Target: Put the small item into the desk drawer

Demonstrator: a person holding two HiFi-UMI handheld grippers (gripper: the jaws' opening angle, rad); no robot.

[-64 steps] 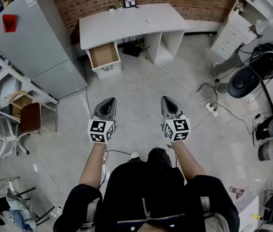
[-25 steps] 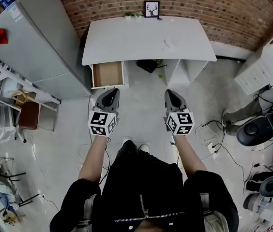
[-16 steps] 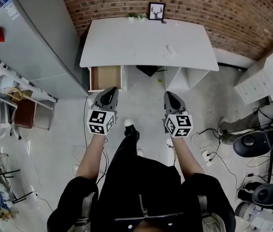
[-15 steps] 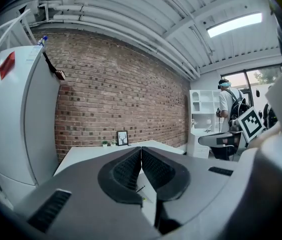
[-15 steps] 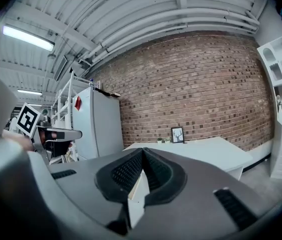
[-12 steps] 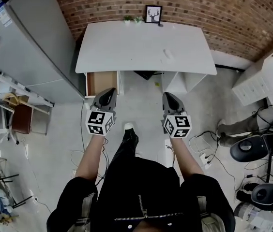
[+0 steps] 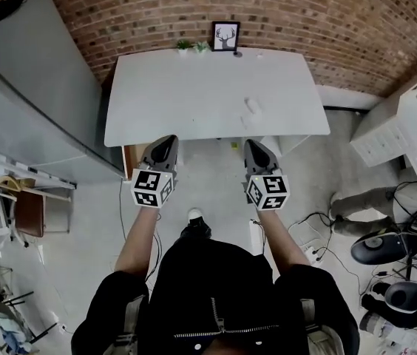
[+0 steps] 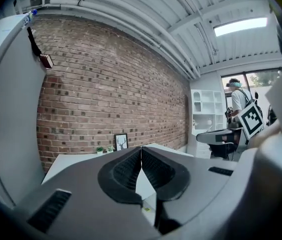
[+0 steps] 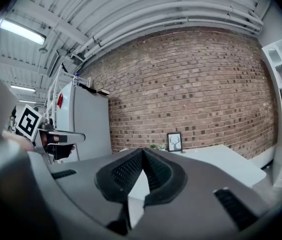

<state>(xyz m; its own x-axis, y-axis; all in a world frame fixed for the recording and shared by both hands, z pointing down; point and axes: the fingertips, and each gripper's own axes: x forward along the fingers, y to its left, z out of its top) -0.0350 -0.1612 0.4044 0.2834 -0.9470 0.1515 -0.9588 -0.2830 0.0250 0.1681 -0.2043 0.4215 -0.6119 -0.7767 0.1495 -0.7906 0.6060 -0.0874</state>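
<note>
The left tongs (image 7: 167, 143) and right tongs (image 7: 251, 146) are both clenched on nothing, side by side at the near edge of the white counter (image 7: 186, 95), where the small item (image 7: 251, 106) lies right of middle, well apart from the drawer (image 7: 129, 171) showing under the counter's left end.
</note>
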